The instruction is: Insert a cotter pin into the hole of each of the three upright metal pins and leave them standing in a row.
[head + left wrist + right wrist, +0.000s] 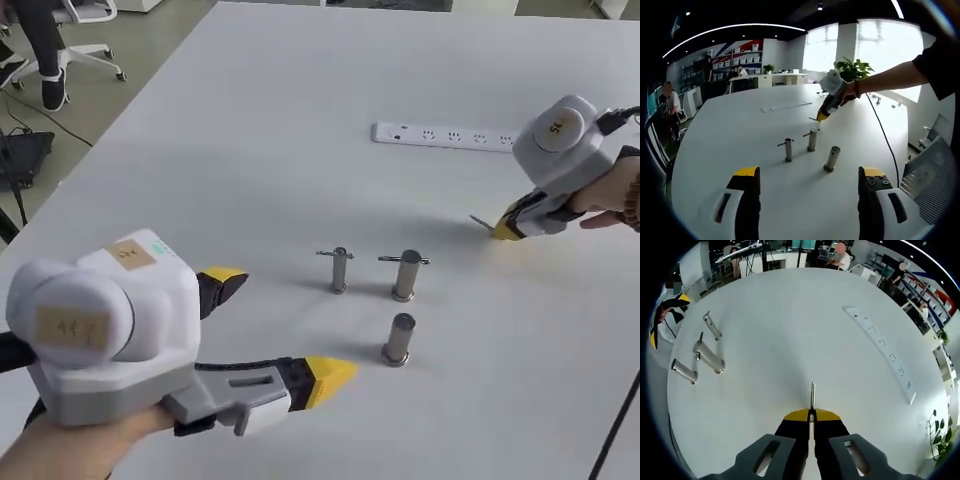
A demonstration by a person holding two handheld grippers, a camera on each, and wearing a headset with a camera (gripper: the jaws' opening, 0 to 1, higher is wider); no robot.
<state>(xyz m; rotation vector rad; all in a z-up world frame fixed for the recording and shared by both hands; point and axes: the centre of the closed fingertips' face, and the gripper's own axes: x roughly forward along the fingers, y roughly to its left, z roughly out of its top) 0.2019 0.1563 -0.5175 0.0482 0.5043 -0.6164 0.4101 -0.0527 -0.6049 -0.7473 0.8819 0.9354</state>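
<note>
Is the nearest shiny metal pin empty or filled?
Empty. The nearest upright grey metal pin has a bare top; the left rear pin and right rear pin carry crosswise cotter pins.

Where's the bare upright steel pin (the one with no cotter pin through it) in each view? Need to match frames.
Head view: the bare upright steel pin is at lower centre-right and is the pin nearest the camera.
Left gripper view: the bare pin is just right of centre and is the rightmost pin.
Right gripper view: the bare pin is at the far left and is the lowest pin.
Shared landmark: the white power strip lies on the table beyond the pins, and shows in all three views.
</note>
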